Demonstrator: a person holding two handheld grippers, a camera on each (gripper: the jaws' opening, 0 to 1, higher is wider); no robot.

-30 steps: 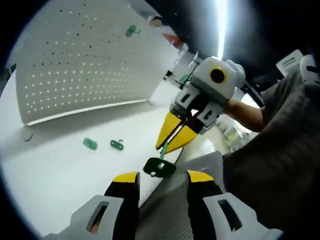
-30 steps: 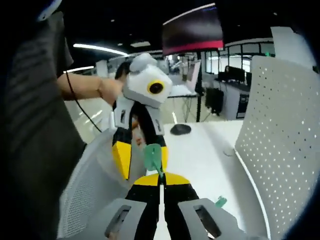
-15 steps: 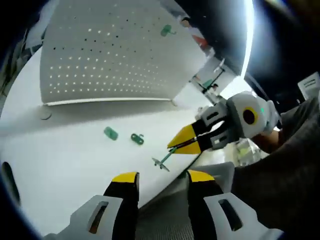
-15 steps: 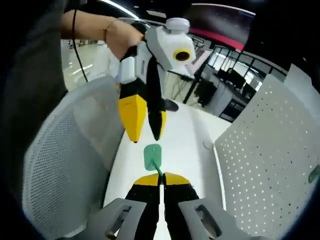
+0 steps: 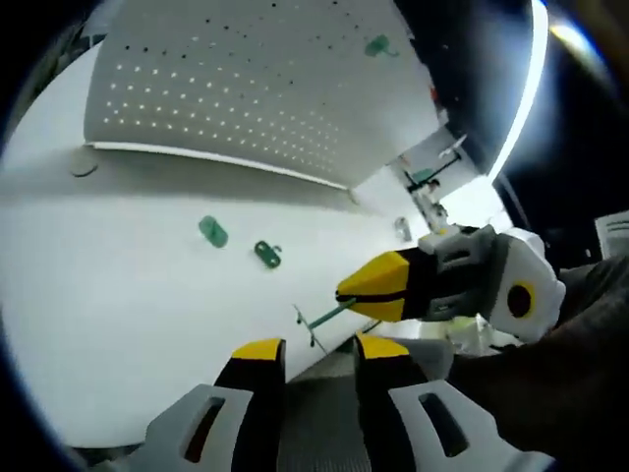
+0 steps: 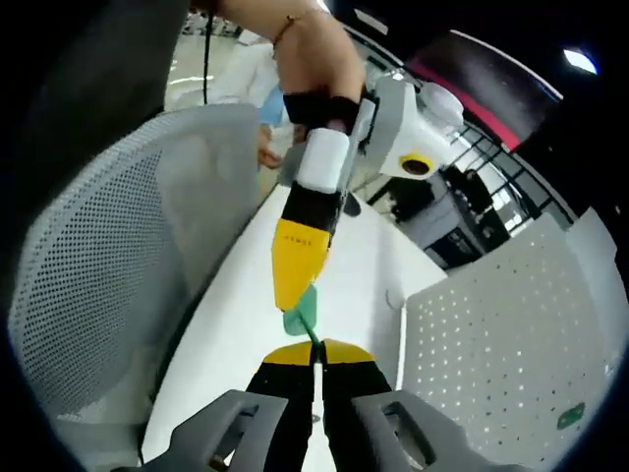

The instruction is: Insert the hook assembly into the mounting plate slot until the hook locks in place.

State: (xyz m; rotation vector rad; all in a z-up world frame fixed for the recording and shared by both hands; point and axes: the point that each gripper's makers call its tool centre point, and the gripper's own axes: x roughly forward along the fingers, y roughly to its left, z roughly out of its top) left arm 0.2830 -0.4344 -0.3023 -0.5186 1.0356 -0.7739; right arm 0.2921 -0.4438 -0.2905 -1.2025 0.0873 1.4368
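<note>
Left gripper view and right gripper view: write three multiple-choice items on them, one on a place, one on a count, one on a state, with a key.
1. Where does the white perforated pegboard panel stand?
A. upright on the white table
B. flat on the floor
C. on the mesh chair

2. How many small green hook pieces lie loose on the table in front of the panel in the left gripper view?
A. none
B. two
C. five

3. What is the state of the right gripper?
A. wide open and bare
B. shut on a cable
C. shut on the green hook assembly

Key: 1 A, the panel's lower edge meets the tabletop. 2 B, one lies beside the other. 3 C, the thin green stem runs out from between the closed yellow tips in both views.
</note>
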